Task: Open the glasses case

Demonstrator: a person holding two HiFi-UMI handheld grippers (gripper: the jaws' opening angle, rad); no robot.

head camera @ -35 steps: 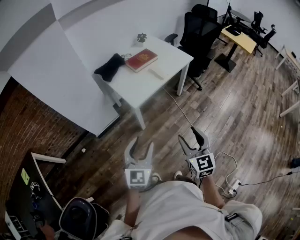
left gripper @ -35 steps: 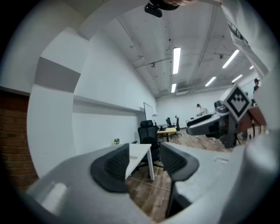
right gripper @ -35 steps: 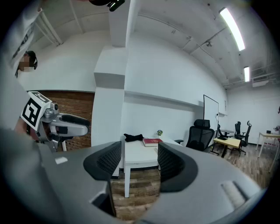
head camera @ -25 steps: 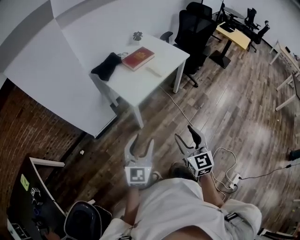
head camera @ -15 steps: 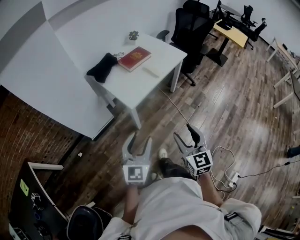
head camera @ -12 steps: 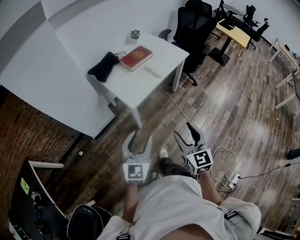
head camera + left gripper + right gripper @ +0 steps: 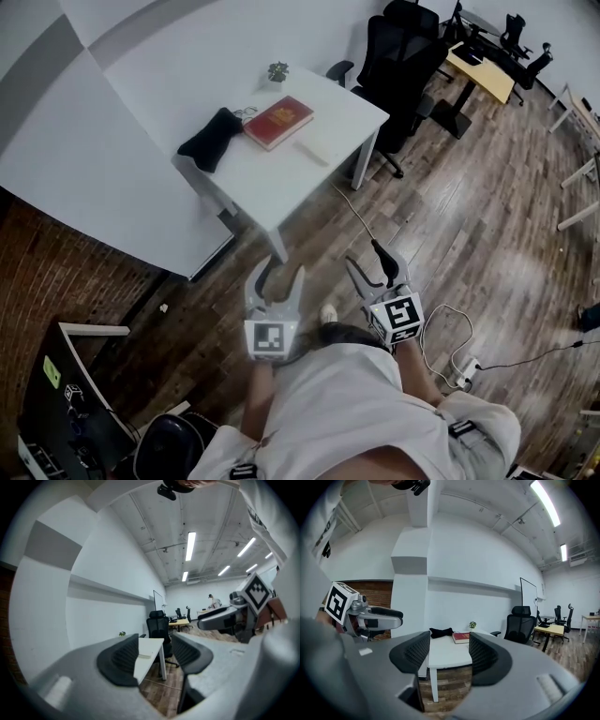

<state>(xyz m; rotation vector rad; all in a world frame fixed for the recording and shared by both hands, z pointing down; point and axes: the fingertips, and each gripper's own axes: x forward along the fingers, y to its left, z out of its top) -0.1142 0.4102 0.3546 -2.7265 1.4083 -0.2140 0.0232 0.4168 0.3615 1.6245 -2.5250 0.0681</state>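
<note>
While the glasses case is, as far as I can judge, the dark, soft-looking thing at the left corner of the white table, it lies shut and untouched, partly over that edge. A red book sits just beside it toward the table's middle, a small plant stands at the far corner, and a pale oblong thing lies near the right-hand edge. That pale piece could be a case too; I cannot tell for sure.

Both claws are well apart from the table, out over the wooden floor. The left gripper stands wide with nothing between its pads, and so does the right gripper.

Risks from here: a one-sided nudge could push the dark thing off its corner, a reach could catch the book, and the cable on the floor crosses the way in.
</note>
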